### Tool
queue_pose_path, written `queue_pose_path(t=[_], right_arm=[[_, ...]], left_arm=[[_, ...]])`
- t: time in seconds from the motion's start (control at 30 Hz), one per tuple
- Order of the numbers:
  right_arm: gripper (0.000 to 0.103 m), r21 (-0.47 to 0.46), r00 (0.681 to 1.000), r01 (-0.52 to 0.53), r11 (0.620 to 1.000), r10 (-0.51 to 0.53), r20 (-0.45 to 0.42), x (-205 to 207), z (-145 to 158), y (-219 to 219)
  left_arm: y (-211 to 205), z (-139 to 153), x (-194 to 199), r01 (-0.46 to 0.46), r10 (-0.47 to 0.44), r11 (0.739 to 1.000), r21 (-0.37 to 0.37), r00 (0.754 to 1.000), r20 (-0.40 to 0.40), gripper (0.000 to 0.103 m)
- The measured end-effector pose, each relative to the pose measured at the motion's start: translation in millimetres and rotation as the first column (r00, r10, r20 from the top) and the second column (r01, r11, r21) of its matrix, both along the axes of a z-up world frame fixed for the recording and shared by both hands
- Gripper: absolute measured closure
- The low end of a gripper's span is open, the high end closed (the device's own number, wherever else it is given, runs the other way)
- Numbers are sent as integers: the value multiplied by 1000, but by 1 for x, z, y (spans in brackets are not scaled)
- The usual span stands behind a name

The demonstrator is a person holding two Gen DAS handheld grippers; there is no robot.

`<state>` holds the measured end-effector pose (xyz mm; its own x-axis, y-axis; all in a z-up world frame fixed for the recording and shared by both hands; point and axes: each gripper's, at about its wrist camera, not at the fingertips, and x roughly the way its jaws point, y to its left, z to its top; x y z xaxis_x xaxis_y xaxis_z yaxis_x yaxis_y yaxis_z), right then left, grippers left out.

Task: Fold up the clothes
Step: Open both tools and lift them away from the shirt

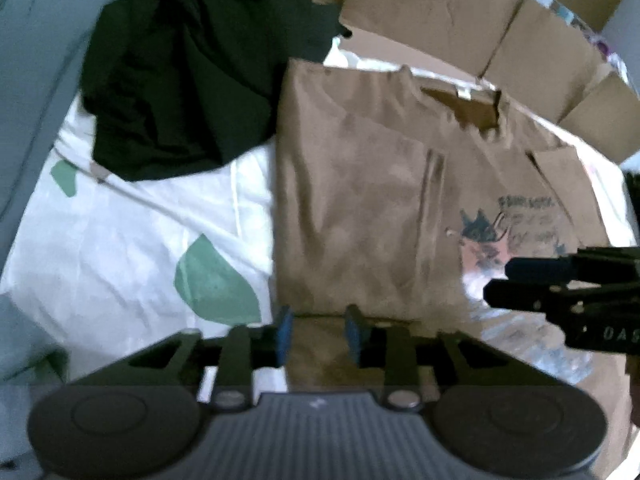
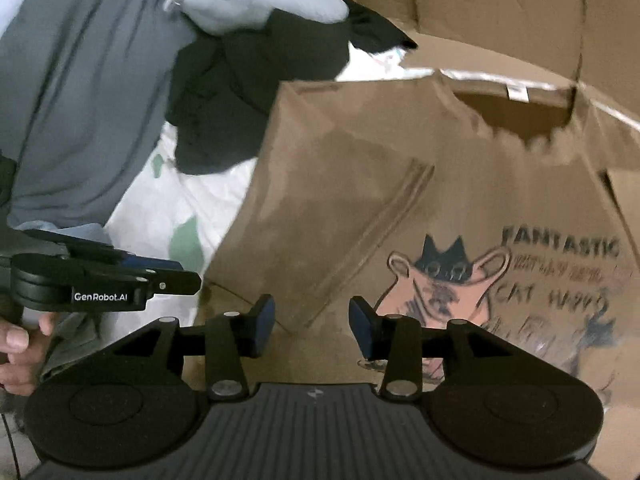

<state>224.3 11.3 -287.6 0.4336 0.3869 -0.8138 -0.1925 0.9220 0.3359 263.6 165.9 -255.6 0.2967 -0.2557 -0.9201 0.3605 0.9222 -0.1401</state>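
A brown T-shirt point(image 1: 360, 208) with a cat print and the word FANTASTIC point(image 2: 560, 246) lies flat on the bed, its left side folded in over the chest. My left gripper point(image 1: 318, 334) hovers above the shirt's lower left part, jaws apart with nothing between the blue pads. My right gripper point(image 2: 312, 326) is above the lower middle of the shirt point(image 2: 340, 208), also open and empty. Each gripper shows in the other's view: the right one point(image 1: 496, 280) at the right edge, the left one point(image 2: 188, 276) at the left, held by a hand point(image 2: 20, 344).
A black garment point(image 1: 188, 92) is heaped beside the shirt at the upper left, on a white sheet with green leaf shapes point(image 1: 216, 280). Cardboard boxes point(image 1: 440, 12) line the far side. Grey-blue cloth point(image 2: 80, 92) and a light stuffed shape point(image 2: 256, 4) lie at the left.
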Motion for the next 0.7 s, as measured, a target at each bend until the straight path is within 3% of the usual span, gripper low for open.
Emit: queue_pose_path(t=[0.1, 0.3, 0.7], right_arm=[[55, -7, 1000, -18, 1000, 18, 9, 3, 25, -10], [52, -41, 998, -50, 998, 51, 31, 3, 81, -35], [48, -62, 999, 14, 998, -11, 49, -20, 205, -134]], left_arm=[[2, 20, -5, -30, 30, 999, -16, 1000, -4, 46], [-3, 55, -19, -69, 69, 998, -8, 998, 13, 30], [-14, 121, -58, -92, 92, 996, 9, 996, 16, 25]])
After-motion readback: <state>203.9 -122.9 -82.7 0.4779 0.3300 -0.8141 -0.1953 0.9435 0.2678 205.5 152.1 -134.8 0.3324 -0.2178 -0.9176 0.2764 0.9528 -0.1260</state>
